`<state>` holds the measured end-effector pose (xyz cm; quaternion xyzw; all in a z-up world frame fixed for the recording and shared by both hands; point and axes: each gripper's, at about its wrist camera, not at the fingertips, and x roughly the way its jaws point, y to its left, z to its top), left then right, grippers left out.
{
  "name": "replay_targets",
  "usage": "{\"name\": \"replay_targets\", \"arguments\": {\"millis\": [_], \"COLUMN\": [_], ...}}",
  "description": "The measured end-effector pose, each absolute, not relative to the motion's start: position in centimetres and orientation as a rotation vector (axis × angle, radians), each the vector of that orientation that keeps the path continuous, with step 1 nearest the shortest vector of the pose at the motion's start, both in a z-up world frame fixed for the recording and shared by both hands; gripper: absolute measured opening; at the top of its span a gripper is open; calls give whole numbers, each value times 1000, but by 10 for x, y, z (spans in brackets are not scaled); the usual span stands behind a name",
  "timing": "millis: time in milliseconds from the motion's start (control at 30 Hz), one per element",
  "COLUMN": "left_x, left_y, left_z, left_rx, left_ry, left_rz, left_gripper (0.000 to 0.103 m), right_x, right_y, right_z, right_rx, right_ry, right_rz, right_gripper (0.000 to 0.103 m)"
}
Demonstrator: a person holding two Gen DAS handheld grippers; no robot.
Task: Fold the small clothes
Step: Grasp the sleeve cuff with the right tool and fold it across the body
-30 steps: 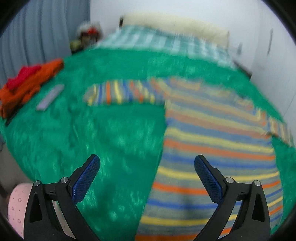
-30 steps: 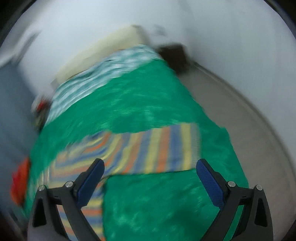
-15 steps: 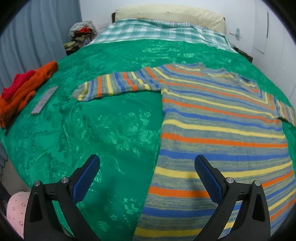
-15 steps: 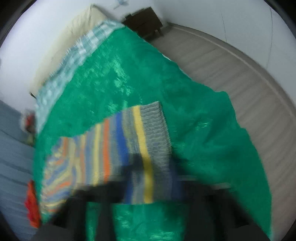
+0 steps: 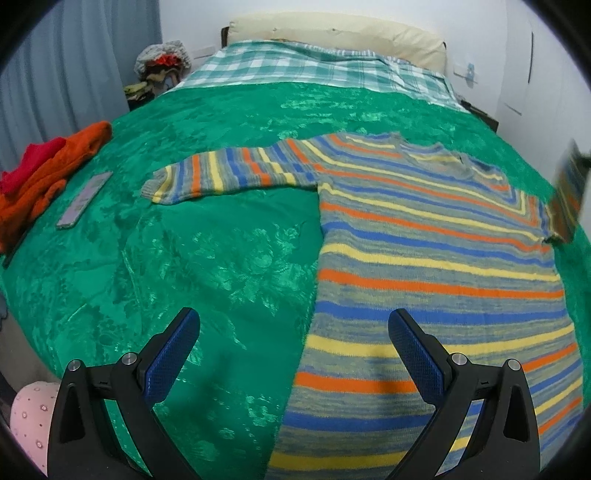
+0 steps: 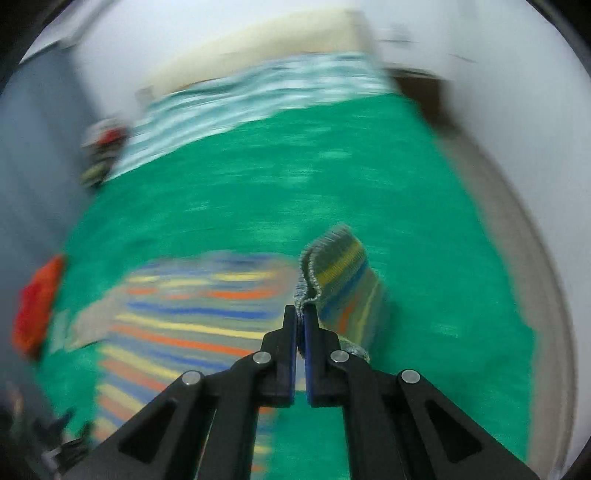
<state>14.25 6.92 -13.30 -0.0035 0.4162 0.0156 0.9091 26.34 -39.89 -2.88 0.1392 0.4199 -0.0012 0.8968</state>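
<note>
A striped knit sweater [image 5: 424,258] in grey, blue, orange and yellow lies flat on the green bedspread [image 5: 207,258], its left sleeve [image 5: 229,175] stretched out sideways. My left gripper [image 5: 293,332] hovers open above the sweater's lower left edge, nothing between its blue pads. In the right wrist view my right gripper [image 6: 301,314] is shut on the cuff of the right sleeve [image 6: 340,266], which is lifted off the bed and curls over the sweater's body [image 6: 192,317]. That raised sleeve [image 5: 565,195] shows blurred at the right edge of the left wrist view.
Red and orange clothes [image 5: 48,173] are piled at the bed's left edge, beside a flat grey phone-like slab [image 5: 85,199]. A checked blanket [image 5: 314,70] and a pillow [image 5: 332,31] lie at the head. A pink dotted thing [image 5: 29,417] sits below left. Floor [image 6: 524,229] runs along the right.
My right gripper shut on the right sleeve's cuff and swept it up and leftward over the sweater. The left gripper stayed open and barely shifted.
</note>
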Motion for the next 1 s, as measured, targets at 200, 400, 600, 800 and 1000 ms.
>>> {"name": "replay_targets", "arguments": {"millis": [200, 400, 600, 800, 1000], "left_x": [145, 147, 151, 149, 149], "left_y": [83, 92, 82, 66, 68], "left_z": [-132, -133, -139, -145, -145], "left_rx": [-59, -111, -84, 2, 5], "left_ry": [868, 878, 894, 908, 909], "left_rz": [46, 54, 42, 34, 41], "left_gripper": [102, 102, 102, 102, 102], "right_x": [316, 312, 310, 316, 293], "right_y": [-286, -305, -353, -386, -420], "right_z": [-50, -83, -96, -172, -188], "right_rx": [375, 589, 314, 422, 518], "right_ry": [896, 891, 1018, 1181, 1117], "right_rz": [325, 347, 14, 18, -142], "right_gripper": [23, 66, 64, 5, 4]}}
